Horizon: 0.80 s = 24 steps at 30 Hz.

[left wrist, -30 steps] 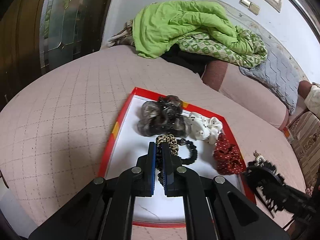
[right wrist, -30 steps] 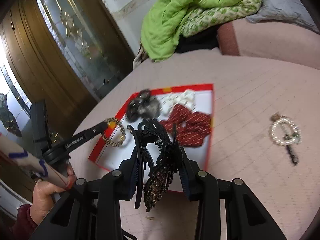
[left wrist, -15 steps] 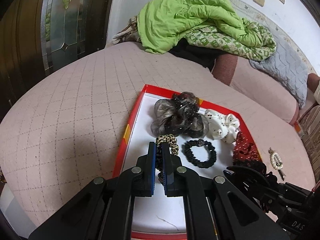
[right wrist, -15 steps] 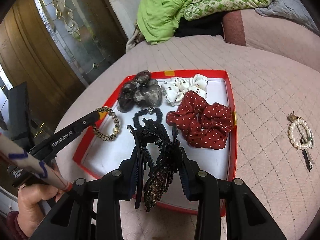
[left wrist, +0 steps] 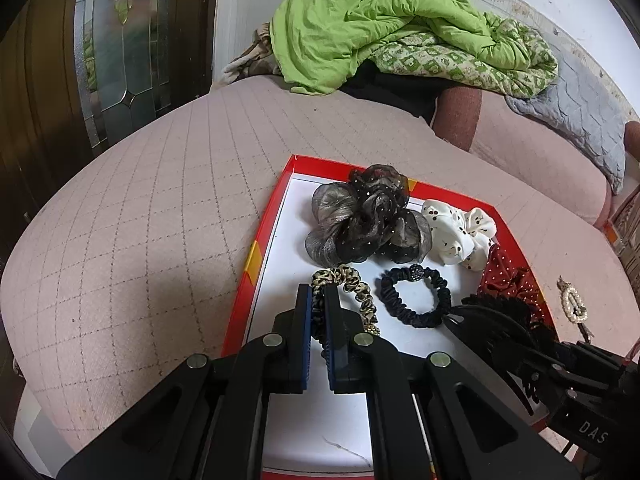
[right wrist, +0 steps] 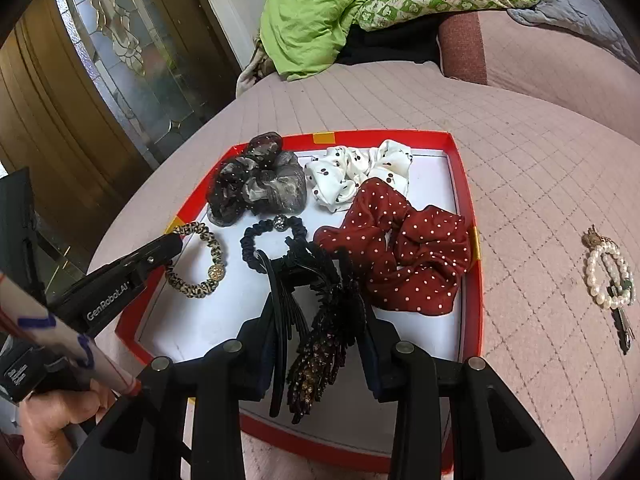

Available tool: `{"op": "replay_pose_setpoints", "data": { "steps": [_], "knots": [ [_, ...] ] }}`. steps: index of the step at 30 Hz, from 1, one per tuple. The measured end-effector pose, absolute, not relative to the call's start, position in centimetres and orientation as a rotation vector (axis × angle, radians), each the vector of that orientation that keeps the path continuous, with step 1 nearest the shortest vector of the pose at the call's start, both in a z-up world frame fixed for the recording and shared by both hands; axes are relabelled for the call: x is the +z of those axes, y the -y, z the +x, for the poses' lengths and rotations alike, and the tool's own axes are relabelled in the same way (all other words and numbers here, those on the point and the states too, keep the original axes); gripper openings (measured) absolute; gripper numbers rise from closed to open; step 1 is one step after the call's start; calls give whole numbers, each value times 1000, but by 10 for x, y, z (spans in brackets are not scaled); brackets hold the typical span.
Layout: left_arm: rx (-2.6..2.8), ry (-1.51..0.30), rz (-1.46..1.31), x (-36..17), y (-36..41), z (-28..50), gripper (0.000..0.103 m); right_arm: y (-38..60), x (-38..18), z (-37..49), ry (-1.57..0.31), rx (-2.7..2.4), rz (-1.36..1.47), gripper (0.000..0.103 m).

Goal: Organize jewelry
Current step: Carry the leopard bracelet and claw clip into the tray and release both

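left tongs (left wrist: 318, 300): clamped on leopard scrunchie (left wrist: 352, 284) | right tongs (right wrist: 320, 320): clamped on black hair claw (right wrist: 316, 320)

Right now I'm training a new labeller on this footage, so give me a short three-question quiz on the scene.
1. True or false: the left hand-held gripper is shut on the leopard-print elastic hair tie.
2. What does the right hand-held gripper hold: A) the dark red polka-dot fabric scrunchie, B) the black beaded claw hair clip, C) the thin black ruffled hair tie?
3. Which item lies outside the shallow red-rimmed white tray?

Key: 1 true. 2 B. 3 the white pearl bracelet with a small key, on the pink quilted cover.
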<state>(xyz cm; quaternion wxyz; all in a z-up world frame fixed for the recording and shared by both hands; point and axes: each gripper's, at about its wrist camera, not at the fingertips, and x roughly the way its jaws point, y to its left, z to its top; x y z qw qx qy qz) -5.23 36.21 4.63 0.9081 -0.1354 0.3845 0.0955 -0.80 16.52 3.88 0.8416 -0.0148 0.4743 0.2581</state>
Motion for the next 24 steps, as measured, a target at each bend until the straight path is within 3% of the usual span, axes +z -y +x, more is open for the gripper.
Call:
{"op": "replay_pose_setpoints", "data": {
  "steps": [24],
  "knots": [
    [210,-805,-263,43,-363,-45,6,-172,32,10,-1006,524,-31,39]
  ]
}}
